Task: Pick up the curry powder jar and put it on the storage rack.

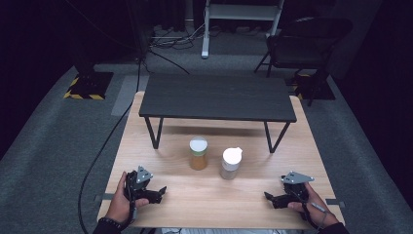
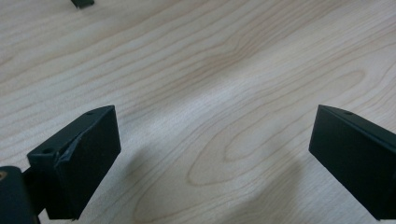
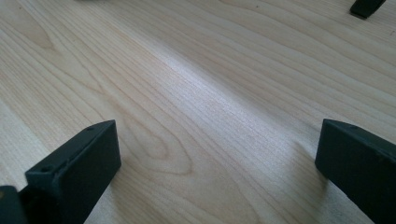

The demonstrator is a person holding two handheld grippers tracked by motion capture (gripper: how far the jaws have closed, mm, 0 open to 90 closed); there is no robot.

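Observation:
Two jars stand side by side at the middle of the wooden table [image 1: 214, 200]: an amber jar [image 1: 198, 153] with a white lid on the left, and a pale jar [image 1: 230, 164] with a white lid on the right. My left gripper [image 1: 158, 191] rests near the front left of the table, pointing right. My right gripper [image 1: 270, 199] rests near the front right, pointing left. Both stand open with nothing between their jaws. In the left gripper view its jaws are wide apart over bare wood [image 2: 210, 93]. The right gripper view shows the same over wood [image 3: 210, 93].
A low black bench-like shelf [image 1: 216, 97] on thin black legs spans the back half of the table, just behind the jars. Cables, a black chair [image 1: 307, 39] and stand bases lie on the grey floor beyond.

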